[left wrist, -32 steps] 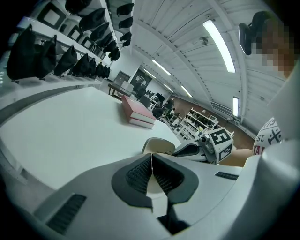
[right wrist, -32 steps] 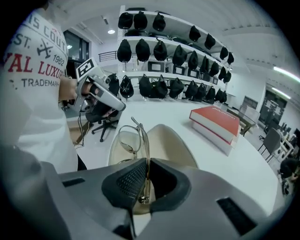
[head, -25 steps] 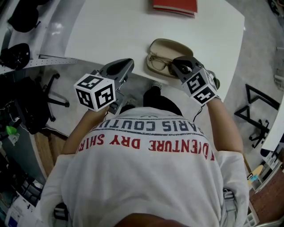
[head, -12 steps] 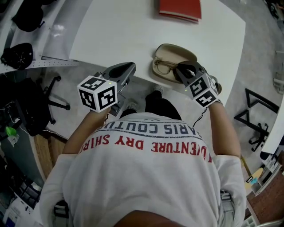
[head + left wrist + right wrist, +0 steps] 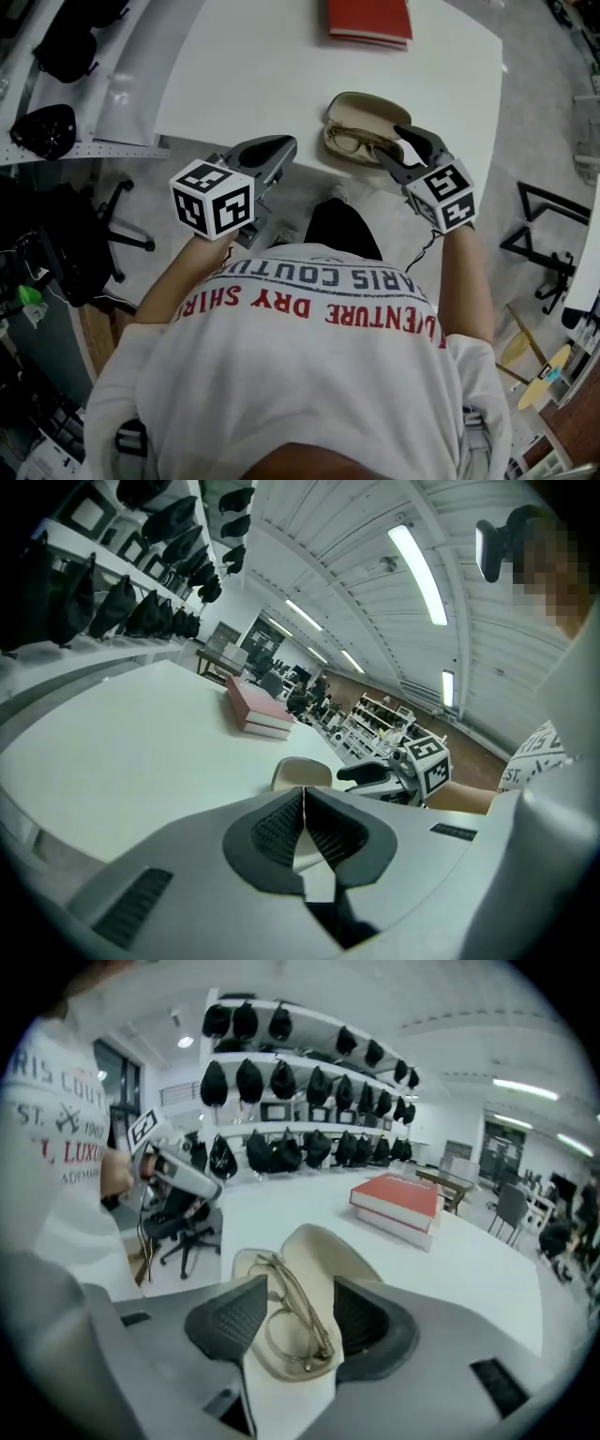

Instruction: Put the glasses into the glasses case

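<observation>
Far left of the glasses case [image 5: 367,111], dark rounded bags [image 5: 42,127] line the room's side and a black office chair [image 5: 98,220] stands on the grey floor [image 5: 164,202]. Nearer the case, off the edge of the white bench [image 5: 262,66], the left gripper [image 5: 281,145] hovers with its jaws pressed together, empty. The case lies open at the bench's near edge, the glasses [image 5: 359,143] resting inside it. Just right of the case hangs the right gripper [image 5: 401,145], its jaws just opened wide; the glasses show between them, untouched. Beyond the case lie red books [image 5: 370,19].
</observation>
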Demonstrator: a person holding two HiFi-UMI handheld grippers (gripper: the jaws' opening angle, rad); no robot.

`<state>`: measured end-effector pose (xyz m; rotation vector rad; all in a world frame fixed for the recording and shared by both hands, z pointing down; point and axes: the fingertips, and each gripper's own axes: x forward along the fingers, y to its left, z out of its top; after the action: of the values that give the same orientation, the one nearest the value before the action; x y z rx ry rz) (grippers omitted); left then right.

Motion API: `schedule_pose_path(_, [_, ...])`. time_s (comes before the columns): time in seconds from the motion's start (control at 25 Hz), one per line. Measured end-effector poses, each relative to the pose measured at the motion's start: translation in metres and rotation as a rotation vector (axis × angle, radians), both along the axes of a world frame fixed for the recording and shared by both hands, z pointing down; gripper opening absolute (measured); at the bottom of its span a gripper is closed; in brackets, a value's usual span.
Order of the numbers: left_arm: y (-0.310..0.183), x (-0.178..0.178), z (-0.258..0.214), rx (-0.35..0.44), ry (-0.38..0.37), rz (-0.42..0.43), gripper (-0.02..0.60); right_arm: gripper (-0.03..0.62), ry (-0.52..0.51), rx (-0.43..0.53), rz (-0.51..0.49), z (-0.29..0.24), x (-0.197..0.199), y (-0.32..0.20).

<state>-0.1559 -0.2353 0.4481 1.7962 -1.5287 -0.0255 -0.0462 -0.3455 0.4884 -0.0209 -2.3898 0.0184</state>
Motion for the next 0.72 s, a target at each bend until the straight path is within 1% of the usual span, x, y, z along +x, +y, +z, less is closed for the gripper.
schedule_pose_path(0.12, [0.000, 0.011, -0.014, 0.034, -0.002, 0.049, 0.029, 0.206, -0.179, -0.153, 0.156, -0.034, 0.005, 0.008])
schedule_pose_path(0.2, [0.000, 0.020, -0.025, 0.061, 0.001, 0.076, 0.029, 0.206, -0.308, -0.241, 0.236, -0.060, 0.009, 0.017])
schedule_pose_path(0.32, [0.001, 0.032, -0.046, 0.111, 0.007, 0.119, 0.029, 0.204, -0.466, -0.315, 0.294, -0.099, 0.016, 0.036])
schedule_pose_path(0.36, [0.001, 0.036, -0.054, 0.128, 0.007, 0.135, 0.029, 0.201, -0.505, -0.325, 0.296, -0.111, 0.018, 0.045])
schedule_pose_path(0.4, [0.002, 0.040, -0.061, 0.145, 0.007, 0.151, 0.029, 0.185, -0.539, -0.328, 0.294, -0.123, 0.020, 0.054])
schedule_pose_path(0.48, [0.005, 0.047, -0.077, 0.180, 0.007, 0.180, 0.029, 0.116, -0.589, -0.314, 0.284, -0.143, 0.023, 0.070])
schedule_pose_path(0.56, [0.008, 0.053, -0.092, 0.216, 0.006, 0.202, 0.029, 0.065, -0.628, -0.292, 0.286, -0.160, 0.028, 0.080])
schedule_pose_path(0.72, [0.015, 0.064, -0.112, 0.276, -0.002, 0.247, 0.029, 0.038, -0.685, -0.260, 0.343, -0.175, 0.034, 0.085])
